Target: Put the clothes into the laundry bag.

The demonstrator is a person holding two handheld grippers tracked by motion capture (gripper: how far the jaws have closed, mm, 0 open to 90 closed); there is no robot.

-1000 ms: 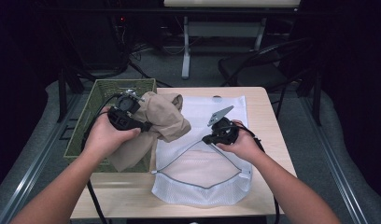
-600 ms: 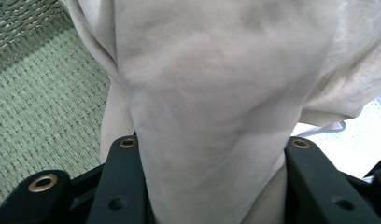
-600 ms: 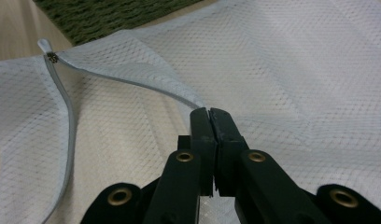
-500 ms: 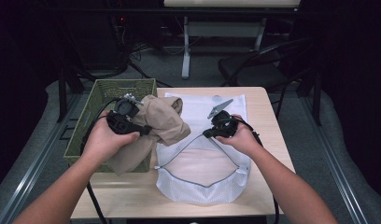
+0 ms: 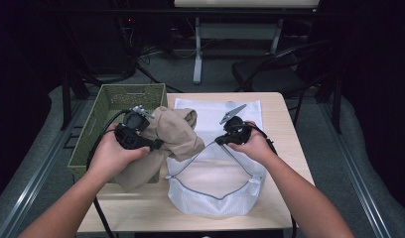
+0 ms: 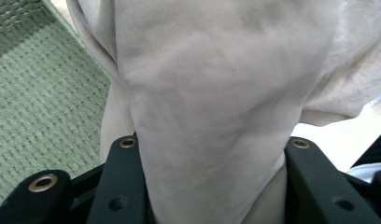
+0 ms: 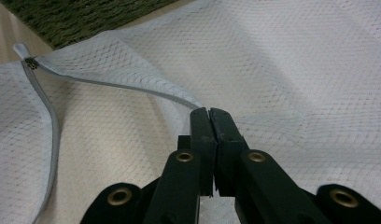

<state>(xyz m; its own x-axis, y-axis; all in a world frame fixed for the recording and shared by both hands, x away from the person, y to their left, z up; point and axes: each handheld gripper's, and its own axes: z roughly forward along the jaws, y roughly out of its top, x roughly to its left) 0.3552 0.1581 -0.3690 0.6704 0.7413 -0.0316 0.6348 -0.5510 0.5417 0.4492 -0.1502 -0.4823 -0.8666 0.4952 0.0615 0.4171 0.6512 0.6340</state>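
Wooden table (image 5: pixel 285 148) under two held grippers. Nearest, the white mesh bag (image 5: pixel 215 191) lies flat, its zipper mouth now lifted wider than a second ago by the right gripper (image 5: pixel 221 141), jaws pinched on the edge. Beyond, the left gripper (image 5: pixel 158 145) clamps beige cloth (image 5: pixel 175 131), held nearer the opening, beside the green basket (image 5: pixel 111 96).

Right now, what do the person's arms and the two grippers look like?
Both forearms are bare, no sleeves or gloves in view. The left gripper and right gripper are black, each with two flat jaws set with brass-ringed holes. The right carries a grey three-cornered plate; a black cable trails from the left.
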